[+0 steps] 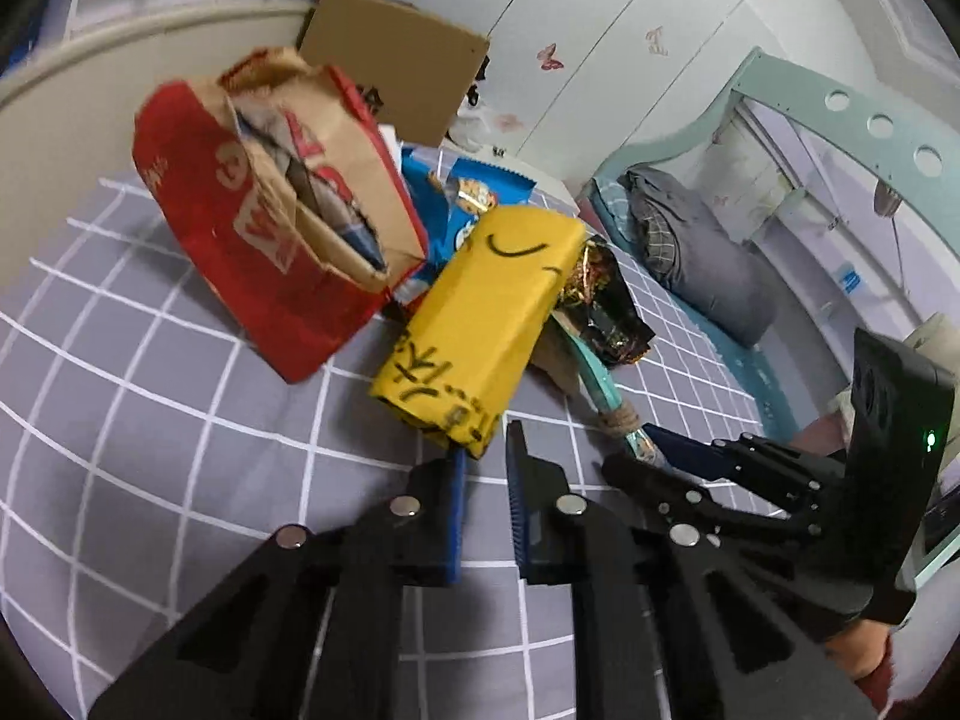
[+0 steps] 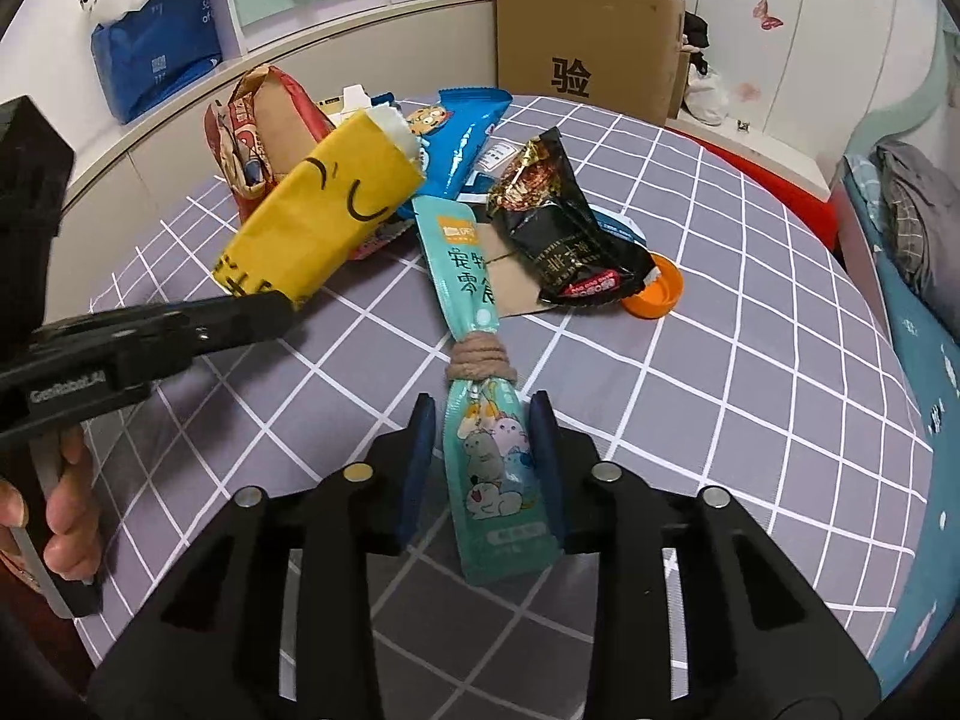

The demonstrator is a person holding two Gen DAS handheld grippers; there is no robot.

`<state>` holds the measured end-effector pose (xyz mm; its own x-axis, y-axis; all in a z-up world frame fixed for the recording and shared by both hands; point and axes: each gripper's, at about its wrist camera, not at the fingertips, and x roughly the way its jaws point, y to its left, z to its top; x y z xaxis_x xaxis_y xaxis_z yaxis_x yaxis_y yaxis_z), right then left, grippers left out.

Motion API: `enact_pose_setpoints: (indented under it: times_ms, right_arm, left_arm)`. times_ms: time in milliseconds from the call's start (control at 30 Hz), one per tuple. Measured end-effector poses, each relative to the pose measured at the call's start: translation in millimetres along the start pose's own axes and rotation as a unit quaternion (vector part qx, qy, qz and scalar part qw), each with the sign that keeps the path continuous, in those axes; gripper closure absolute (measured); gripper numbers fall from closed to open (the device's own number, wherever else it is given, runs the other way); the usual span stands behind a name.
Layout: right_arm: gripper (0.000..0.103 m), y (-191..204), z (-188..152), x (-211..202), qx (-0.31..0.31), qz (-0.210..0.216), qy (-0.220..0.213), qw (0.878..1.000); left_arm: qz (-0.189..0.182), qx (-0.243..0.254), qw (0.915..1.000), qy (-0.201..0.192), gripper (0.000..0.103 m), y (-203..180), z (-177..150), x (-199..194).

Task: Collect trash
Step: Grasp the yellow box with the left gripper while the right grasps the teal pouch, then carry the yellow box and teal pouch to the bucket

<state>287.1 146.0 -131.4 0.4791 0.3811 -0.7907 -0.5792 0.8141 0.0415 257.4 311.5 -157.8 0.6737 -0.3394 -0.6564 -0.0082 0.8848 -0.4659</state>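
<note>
A yellow packet [image 1: 480,312] [image 2: 324,210] with black scrawl slants up off the grey checked sheet. My left gripper [image 1: 486,456] [image 2: 282,306] is shut on its lower end. A long teal snack pouch [image 2: 462,276] [image 1: 600,384], tied round the middle with twine, runs back between my right gripper's fingers. My right gripper [image 2: 483,399] [image 1: 642,450] is shut on the pouch's lower half, its pads at the two long edges. Behind both lie a red paper bag [image 1: 252,252] [image 2: 270,126], a blue wrapper [image 2: 462,126] and a black wrapper [image 2: 564,234].
An orange lid [image 2: 660,294] and a flat brown card [image 2: 510,282] lie under the black wrapper. A cardboard box [image 2: 588,42] stands past the bed's far edge. A person's hand [image 2: 66,510] holds the left gripper's handle. The checked sheet [image 2: 750,360] stretches to the right.
</note>
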Motion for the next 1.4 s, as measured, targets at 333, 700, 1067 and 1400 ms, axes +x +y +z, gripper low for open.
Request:
enact_pose_setpoints:
  times_ms: [333, 700, 1067, 1400]
  right_arm:
    - [0.063, 4, 3, 3, 0.003, -0.002, -0.003, 1.000]
    - [0.073, 5, 1, 1, 0.001, -0.005, -0.008, 1.000]
    - [0.077, -5, -9, -20, 0.052, 0.043, -0.045, 0.997]
    - [0.077, -29, -35, -81, 0.110, 0.096, -0.103, 0.984]
  left_arm:
    - [0.017, -0.004, 0.9990, -0.042, 0.074, -13, 8, -6]
    - [0.055, 0.005, 0.9975, -0.045, 0.090, -15, 13, 2]
    - [0.069, 0.061, 0.9926, -0.079, 0.099, -50, 1, -25]
    - [0.047, 0.102, 0.9861, -0.123, 0.099, -107, -27, -75]
